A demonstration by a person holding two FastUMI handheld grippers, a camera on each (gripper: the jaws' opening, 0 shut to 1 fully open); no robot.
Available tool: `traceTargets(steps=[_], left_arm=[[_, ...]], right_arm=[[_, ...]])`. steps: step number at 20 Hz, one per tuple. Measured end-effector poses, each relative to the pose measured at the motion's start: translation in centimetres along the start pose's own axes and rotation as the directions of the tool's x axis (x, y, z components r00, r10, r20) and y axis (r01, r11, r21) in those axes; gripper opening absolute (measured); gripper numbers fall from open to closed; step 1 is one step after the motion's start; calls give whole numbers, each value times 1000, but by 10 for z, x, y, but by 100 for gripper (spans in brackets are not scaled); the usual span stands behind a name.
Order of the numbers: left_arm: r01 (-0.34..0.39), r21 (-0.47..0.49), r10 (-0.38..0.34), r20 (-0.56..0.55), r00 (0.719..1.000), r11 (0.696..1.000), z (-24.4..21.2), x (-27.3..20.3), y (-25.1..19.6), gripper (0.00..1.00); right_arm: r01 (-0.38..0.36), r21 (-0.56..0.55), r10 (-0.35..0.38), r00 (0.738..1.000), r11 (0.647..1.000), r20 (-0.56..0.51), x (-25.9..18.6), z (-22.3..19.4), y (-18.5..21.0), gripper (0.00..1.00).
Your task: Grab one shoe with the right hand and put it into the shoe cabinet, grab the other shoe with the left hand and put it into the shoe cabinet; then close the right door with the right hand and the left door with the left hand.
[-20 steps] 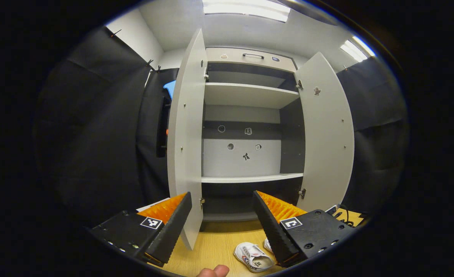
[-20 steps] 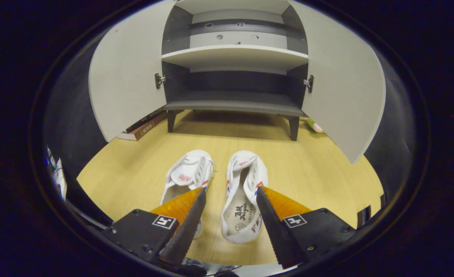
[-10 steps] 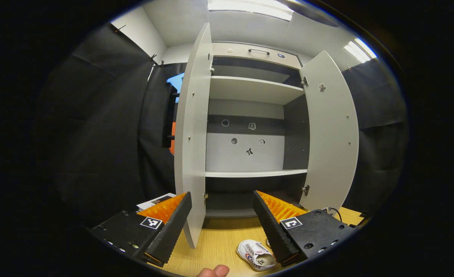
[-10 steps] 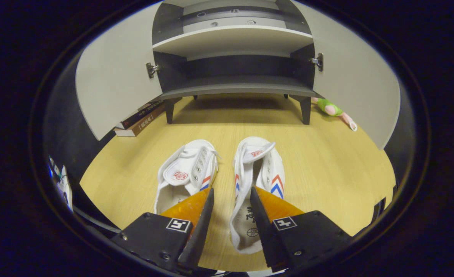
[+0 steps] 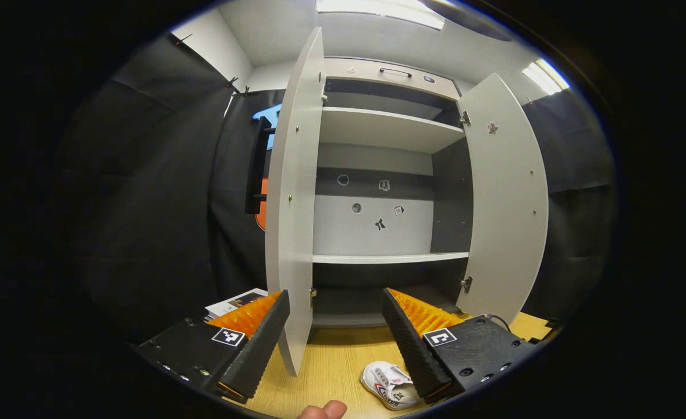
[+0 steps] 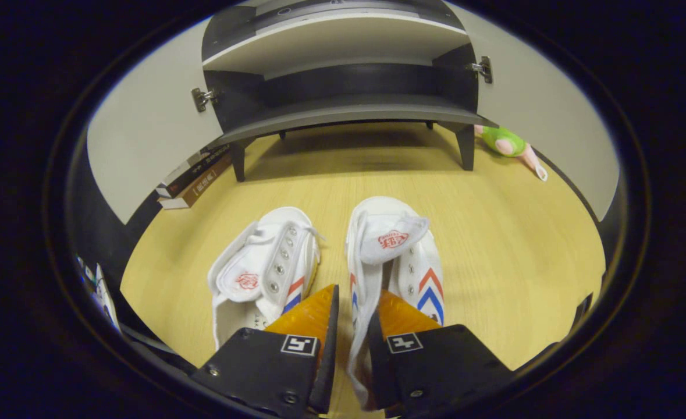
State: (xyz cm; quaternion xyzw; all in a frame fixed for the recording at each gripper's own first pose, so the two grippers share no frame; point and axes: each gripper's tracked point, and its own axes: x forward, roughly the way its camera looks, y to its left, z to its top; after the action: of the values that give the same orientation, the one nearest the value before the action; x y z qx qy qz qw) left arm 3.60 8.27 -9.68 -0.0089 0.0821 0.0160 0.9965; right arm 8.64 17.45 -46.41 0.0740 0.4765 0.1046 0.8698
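In the right gripper view, the right gripper (image 6: 351,326) sits at six o'clock, its jaws closed onto the side wall of the right shoe (image 6: 394,256), which rests on the wooden floor (image 6: 494,233). The pinch takes the inner edge of the opening near the heel. To lift well, the grip should probably stay firm on that thin canvas wall and rise straight, since the toe will likely sag. The left shoe (image 6: 264,273) lies just beside it at nine o'clock, untouched.

Farther off at twelve o'clock stands the shoe cabinet (image 6: 343,110), both doors swung wide. Its dark bottom shelf looks bare. A stack of books (image 6: 194,177) lies at ten o'clock, and a green toy (image 6: 508,145) at two o'clock.

In the left gripper view, the left gripper (image 5: 336,331) has its jaws wide open, holding nothing. A shoe (image 5: 390,387) shows at six o'clock. Beyond, the left door (image 5: 296,203) and right door (image 5: 505,198) stand open; the visible shelves hold nothing, with small stickers on the back panel.
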Motion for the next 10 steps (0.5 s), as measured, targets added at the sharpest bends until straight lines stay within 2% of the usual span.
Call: traceTargets(steps=[1,2,3,4,8,10], left_arm=[[1,1,-1,0,1000,1000,0,1,0,95],[3,2,-3,1,1000,1000,0,2,-1,95],[5,2,-5,1,1000,1000,0,2,-1,95],[8,1,-8,1,1000,1000,-1,3,-2,95],[21,-6,-21,-4,1000,1000,-3,4,-8,95],[27,-6,-27,-4,1000,1000,-4,4,-10,95]], right_arm=[[12,-5,-12,1000,1000,-2,2,1,-2,27],[25,-14,-25,1000,1000,-1,3,2,-4,25],[32,-25,-32,999,999,2,3,3,-5,14],[30,-40,-30,1000,999,6,5,3,-5,16],[30,-59,-29,999,998,21,5,7,-7,7],[43,-71,-38,997,997,63,2,14,-8,4]])
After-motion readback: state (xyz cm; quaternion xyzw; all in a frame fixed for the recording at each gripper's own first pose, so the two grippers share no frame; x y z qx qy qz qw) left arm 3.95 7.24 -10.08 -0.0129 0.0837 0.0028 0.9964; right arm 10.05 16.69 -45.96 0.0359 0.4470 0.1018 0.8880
